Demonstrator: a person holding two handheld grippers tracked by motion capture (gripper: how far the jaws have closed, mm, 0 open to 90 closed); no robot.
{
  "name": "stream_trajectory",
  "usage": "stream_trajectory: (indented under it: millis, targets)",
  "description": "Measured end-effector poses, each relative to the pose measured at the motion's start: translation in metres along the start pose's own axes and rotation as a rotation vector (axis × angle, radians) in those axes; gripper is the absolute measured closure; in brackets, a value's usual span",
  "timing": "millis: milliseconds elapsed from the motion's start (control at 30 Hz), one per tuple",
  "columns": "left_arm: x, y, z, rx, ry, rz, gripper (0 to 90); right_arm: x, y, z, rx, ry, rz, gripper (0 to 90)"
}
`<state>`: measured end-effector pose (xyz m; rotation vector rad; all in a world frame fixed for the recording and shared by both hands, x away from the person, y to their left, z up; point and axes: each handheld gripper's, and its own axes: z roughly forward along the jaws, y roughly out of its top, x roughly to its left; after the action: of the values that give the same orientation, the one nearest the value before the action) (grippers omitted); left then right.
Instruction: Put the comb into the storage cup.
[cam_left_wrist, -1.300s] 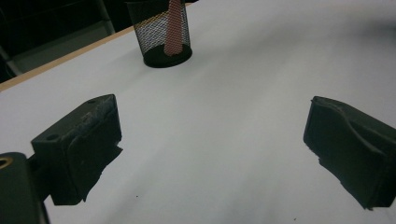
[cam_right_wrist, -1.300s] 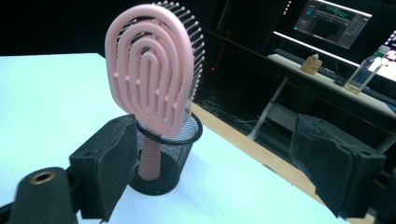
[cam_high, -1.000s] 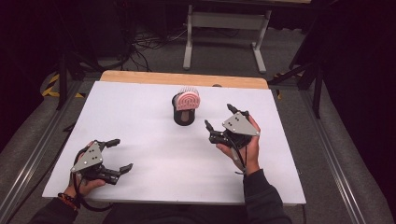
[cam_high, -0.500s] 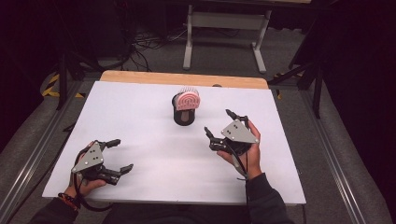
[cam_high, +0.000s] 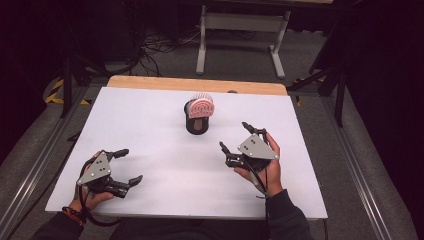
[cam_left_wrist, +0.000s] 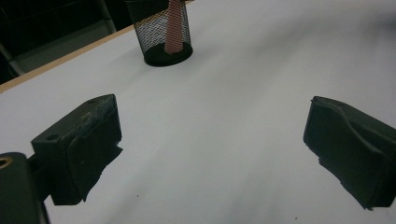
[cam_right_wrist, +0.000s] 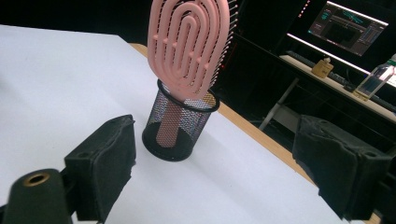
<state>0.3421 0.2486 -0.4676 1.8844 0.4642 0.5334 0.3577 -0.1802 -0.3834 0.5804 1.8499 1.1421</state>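
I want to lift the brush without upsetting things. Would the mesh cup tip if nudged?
Probably: the mesh cup looks light, and the pink hairbrush stands tall above its rim, leaning, so it seems top-heavy. It may also slide on the smooth white table.

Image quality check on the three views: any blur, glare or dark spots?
High view: white table evenly lit and sharp enough, surroundings fall to near black. Left gripper view: soft overall, the mesh cup clearer than the near pads, table edge bowed by the lens. Right gripper view: pink brush fairly crisp, near pads slightly soft, a monitor glows in the dark background.
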Motion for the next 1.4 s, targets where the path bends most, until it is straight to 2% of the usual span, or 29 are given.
stream_trajectory:
  millis: [567,1000,1067,1167,1400]
  targets:
    - [0.0,0.0,0.0,0.0,0.005,0.002,5.1,0.002,-0.008,-0.015,-0.004,-0.006,-0.017,13.5]
    - [0.0,0.0,0.0,0.003,0.003,0.001,5.0,0.004,-0.022,-0.025,0.013,0.001,-0.029,13.9]
    - [-0.001,0.0,-0.001,-0.009,0.016,0.0,5.1,0.005,-0.025,-0.027,0.018,-0.019,-0.036,14.0]
    - [-0.001,0.0,-0.002,-0.013,0.017,-0.002,5.2,0.005,-0.029,-0.028,0.022,-0.018,-0.022,13.9]
    - [-0.001,-0.001,-0.002,-0.007,0.016,-0.003,5.1,0.004,-0.041,-0.035,0.039,-0.02,-0.035,12.5]
